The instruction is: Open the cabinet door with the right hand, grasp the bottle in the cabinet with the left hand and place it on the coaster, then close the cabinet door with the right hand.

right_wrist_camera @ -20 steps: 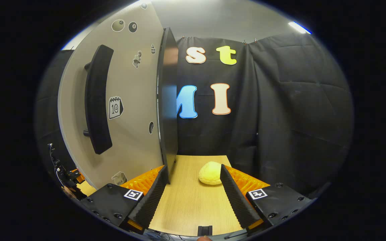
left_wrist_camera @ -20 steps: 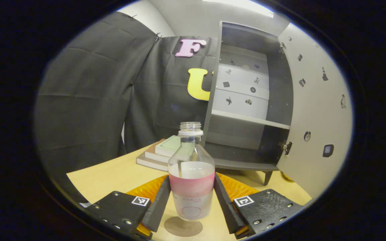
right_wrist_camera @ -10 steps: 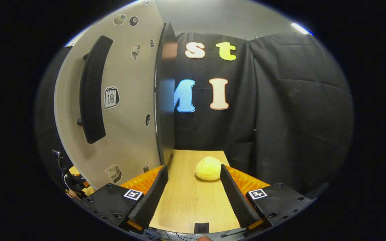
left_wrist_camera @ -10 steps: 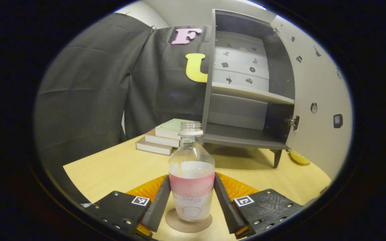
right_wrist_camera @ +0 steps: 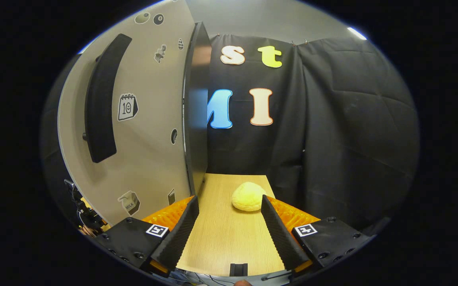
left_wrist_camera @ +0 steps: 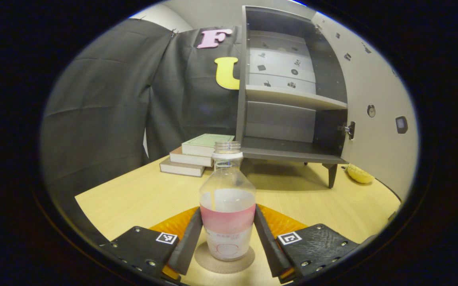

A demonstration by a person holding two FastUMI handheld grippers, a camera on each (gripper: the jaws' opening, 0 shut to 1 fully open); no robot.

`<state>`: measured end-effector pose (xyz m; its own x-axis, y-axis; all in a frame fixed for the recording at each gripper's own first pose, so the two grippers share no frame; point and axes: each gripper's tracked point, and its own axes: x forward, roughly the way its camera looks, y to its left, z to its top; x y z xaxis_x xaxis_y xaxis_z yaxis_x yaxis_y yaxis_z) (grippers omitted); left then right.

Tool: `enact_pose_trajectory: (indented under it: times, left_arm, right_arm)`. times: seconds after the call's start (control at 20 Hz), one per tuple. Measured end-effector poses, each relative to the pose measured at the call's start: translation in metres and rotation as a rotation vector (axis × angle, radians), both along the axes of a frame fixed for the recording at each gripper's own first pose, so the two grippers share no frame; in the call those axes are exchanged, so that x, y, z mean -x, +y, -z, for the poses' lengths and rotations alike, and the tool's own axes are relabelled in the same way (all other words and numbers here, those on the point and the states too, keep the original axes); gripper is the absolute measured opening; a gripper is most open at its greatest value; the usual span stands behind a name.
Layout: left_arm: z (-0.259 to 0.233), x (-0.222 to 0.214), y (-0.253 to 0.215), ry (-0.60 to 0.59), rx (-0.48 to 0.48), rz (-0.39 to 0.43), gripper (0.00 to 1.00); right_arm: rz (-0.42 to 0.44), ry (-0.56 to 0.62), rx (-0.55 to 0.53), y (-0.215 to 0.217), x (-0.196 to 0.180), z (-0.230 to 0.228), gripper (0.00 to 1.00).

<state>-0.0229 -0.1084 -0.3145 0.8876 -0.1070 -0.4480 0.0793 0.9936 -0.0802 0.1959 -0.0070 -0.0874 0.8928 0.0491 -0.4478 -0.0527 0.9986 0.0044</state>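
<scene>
Books (left_wrist_camera: 197, 157) behind bottle (left_wrist_camera: 227, 206) (lemon-like lump (right_wrist_camera: 248, 196)?)

Black cloth (left_wrist_camera: 105, 107) hangs in folds round the booth, clipped at top. Pale wall (right_wrist_camera: 253, 20) and ceiling above it, strip light (right_wrist_camera: 357, 33) upper right in right gripper view. Light wood table (left_wrist_camera: 153, 198). Stack of books (left_wrist_camera: 197, 157) at back by cloth. Yellow lump (right_wrist_camera: 248, 196) on table near cloth.
</scene>
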Motion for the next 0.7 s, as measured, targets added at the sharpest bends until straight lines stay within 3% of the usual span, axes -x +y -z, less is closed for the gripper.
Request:
enact_pose_trajectory:
  times: [0.45, 0.55, 0.65, 0.7]
  left_arm:
    - [0.001, 0.019, -0.002, 0.039, -0.032, -0.001, 0.74]
    - [0.003, 0.021, -0.001, 0.053, -0.037, -0.011, 0.77]
    - [0.002, 0.022, 0.001, 0.061, -0.043, -0.016, 0.90]
    - [0.001, 0.023, 0.001, 0.063, -0.048, -0.015, 0.88]
  right_arm:
    - [-0.031, -0.009, -0.031, 0.006, -0.008, 0.002, 0.95]
    - [-0.034, -0.016, -0.036, 0.006, -0.009, 0.001, 0.95]
    - [-0.035, -0.022, -0.047, 0.006, -0.010, -0.001, 0.99]
    - [-0.036, -0.025, -0.050, 0.006, -0.009, -0.002, 0.95]
